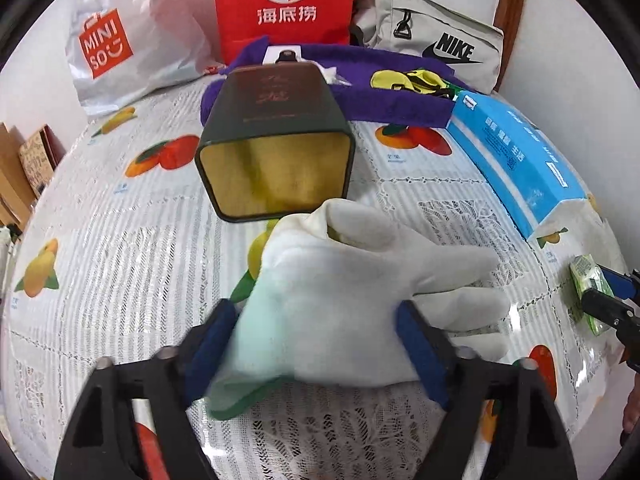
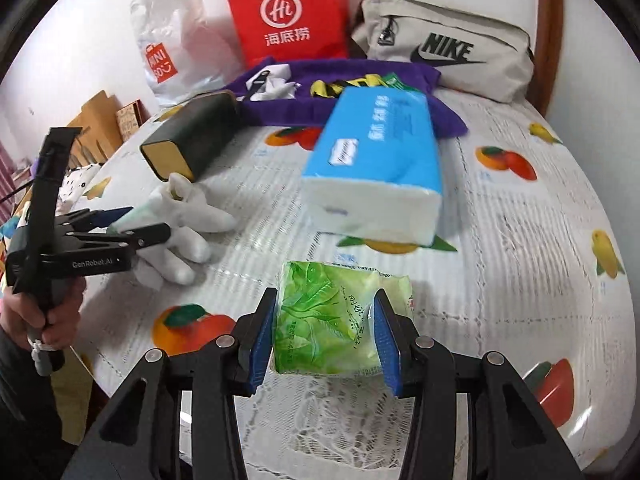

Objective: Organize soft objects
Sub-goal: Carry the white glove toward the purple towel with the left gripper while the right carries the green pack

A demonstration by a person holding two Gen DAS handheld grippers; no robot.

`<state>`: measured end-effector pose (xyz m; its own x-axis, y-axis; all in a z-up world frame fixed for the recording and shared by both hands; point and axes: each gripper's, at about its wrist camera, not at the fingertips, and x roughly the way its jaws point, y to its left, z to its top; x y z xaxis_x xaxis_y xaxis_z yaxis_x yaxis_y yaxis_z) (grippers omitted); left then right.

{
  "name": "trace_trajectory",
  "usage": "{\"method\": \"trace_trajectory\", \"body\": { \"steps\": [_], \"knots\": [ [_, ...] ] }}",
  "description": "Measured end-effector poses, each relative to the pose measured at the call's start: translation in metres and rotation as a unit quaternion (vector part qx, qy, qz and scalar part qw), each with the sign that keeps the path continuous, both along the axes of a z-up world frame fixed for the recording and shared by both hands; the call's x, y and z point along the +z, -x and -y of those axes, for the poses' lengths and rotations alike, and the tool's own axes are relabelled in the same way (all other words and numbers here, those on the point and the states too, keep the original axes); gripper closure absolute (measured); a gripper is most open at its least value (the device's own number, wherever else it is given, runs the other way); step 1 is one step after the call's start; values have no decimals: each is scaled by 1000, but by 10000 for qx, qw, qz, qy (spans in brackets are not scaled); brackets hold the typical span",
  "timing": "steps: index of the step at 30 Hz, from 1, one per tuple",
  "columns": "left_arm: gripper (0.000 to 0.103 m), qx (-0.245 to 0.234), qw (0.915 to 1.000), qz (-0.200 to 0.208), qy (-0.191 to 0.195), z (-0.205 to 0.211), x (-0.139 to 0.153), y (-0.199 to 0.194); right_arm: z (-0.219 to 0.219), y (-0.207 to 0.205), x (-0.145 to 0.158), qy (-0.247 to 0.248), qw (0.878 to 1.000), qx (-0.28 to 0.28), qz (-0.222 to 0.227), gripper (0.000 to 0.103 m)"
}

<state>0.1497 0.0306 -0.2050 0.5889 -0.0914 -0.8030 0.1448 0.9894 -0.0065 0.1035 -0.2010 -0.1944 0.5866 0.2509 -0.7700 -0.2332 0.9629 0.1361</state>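
A: How will the white fabric glove [image 1: 360, 276] behave when it is taken?

B: I judge it very light and limp. It will fold and hang down, so it is better to hold it at the cuff or the palm, not at one finger. It lies on the counter [image 1: 120, 272] with the fruit-print lace cloth, just before the open mouth of the dark green square tin [image 1: 276, 136], which lies on its side.

A: And where is it relative to the left gripper [image 1: 316, 344]?

B: The cuff end is between the blue pads [image 1: 420, 344], and the fingers of the glove point away. The jaws stand around the cuff. I cannot tell if they already press it; from the right wrist view the tips seem to meet the cuff.

A: The right gripper [image 2: 326, 336]?

B: Its jaws are clenched on the small green plastic tissue pack [image 2: 336, 316], one pad on each side. The pack is soft and a little slippery, I think, so the middle is the good place. It seems lifted above the counter, near the large blue tissue package [image 2: 376, 168].
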Motion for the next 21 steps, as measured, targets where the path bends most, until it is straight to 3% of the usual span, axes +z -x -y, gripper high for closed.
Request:
{"method": "trace_trajectory", "body": {
  "steps": [2, 7, 17, 21],
  "knots": [
    [60, -9, 10000, 78, -8, 3, 3, 1, 1, 2, -1, -2, 10000, 8, 47, 58],
    [88, -261, 9994, -11, 205, 9, 10, 4, -1, 3, -1, 23, 10000, 42, 62, 58],
    [88, -298, 9960, 136, 836, 3, 45, 19, -3, 8, 13, -150, 9997, 155, 142, 58],
    [88, -92, 9979, 209, 608, 1, 56, 21, -5, 11, 22, -184, 9994, 204, 213, 58]
  ]
}}
